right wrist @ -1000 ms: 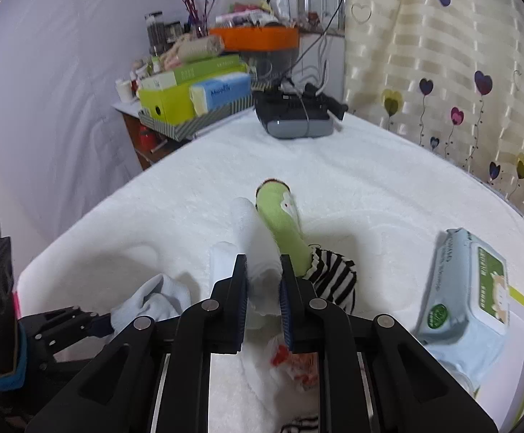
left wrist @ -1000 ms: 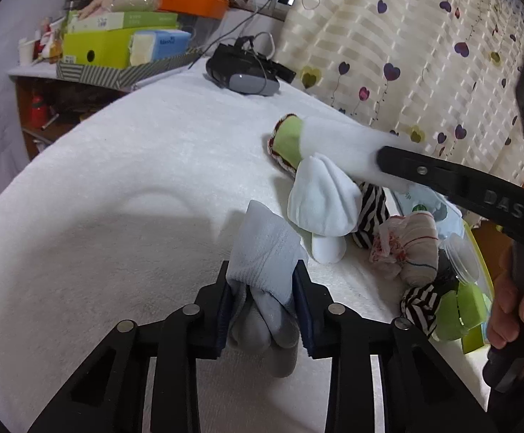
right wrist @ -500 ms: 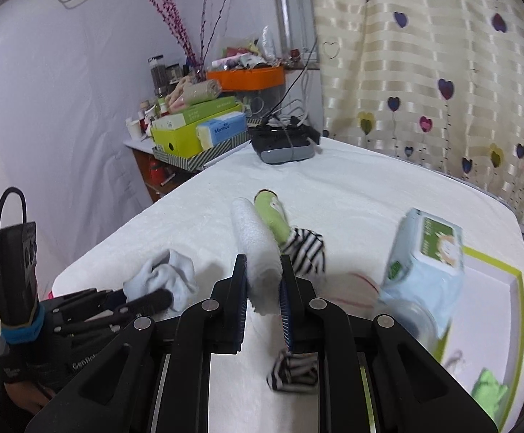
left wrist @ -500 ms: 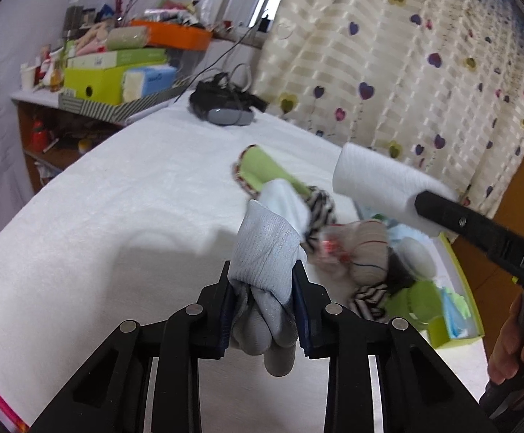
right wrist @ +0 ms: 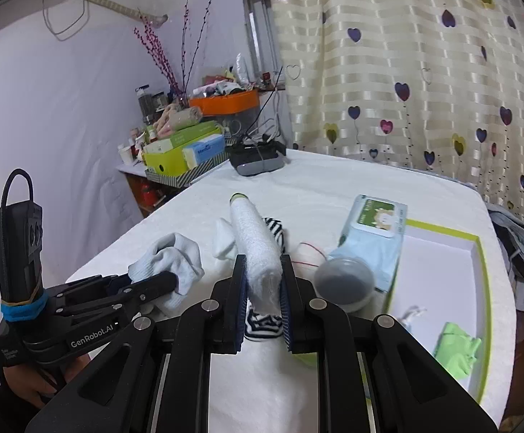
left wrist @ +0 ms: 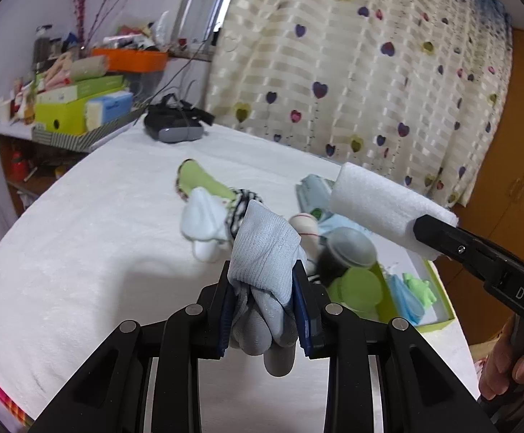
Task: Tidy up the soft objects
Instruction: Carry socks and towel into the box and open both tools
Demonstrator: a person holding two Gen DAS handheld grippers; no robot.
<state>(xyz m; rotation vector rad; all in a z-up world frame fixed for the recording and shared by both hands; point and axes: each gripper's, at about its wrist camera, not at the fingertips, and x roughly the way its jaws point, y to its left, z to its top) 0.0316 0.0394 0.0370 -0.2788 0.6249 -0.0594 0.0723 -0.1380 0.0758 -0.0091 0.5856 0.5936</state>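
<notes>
Both loads are up off the table now and swinging toward the green-rimmed tray (right wrist: 480,252). Left tongs (left wrist: 265,281) pinch a pale blue sock (left wrist: 265,252); right tongs (right wrist: 263,281) clamp a rolled white towel (right wrist: 256,245), probably headed for the tray.
</notes>
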